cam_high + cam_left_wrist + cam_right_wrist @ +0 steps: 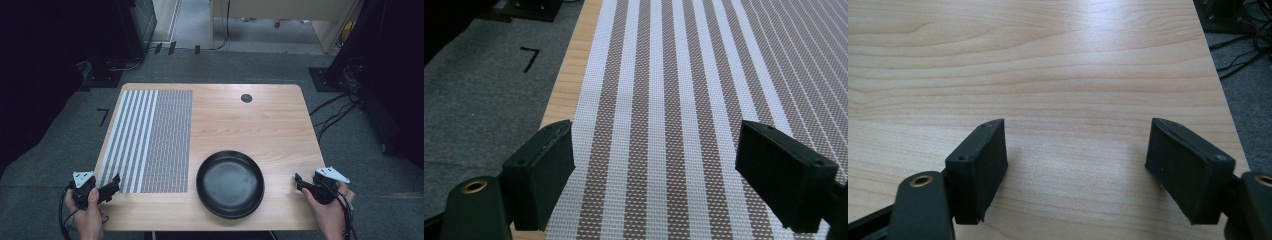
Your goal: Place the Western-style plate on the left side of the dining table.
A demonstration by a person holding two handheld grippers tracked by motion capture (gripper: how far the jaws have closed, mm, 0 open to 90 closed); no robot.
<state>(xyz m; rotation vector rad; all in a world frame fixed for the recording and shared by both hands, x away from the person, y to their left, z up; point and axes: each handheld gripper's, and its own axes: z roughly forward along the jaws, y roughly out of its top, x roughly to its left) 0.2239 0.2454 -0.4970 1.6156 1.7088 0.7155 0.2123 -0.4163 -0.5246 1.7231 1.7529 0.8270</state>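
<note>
Resting: light wooden rectangular surface (260, 120) standing on grey carpet floor (350, 165), seen from the high view.
Mat: brown-and-white striped woven placemat (150, 140) lying flat on the surface's 9 o'clock half, broad stripes on its outer part, fine weave toward the middle; its near edge reaches close to the surface's 6 o'clock edge.
Dish: round black shallow bowl (230, 183) sitting upright near the 6 o'clock edge, just beside the placemat's 3 o'clock side, nothing visible in it.
Left tongs (111, 187): held in the person's left hand (87, 212) at the 7 o'clock corner, tips over the placemat's near corner. In the left gripper view the left tongs (654, 175) stand wide apart over the striped weave (664, 100), gripping nothing.
Right tongs (299, 181): held in the person's right hand (327, 210) at the 5 o'clock corner, well apart from the bowl. In the right gripper view the right tongs (1075, 165) gape wide over bare wood (1048, 60), gripping nothing.
Hole: small dark round grommet (246, 98) near the 12 o'clock edge.
</note>
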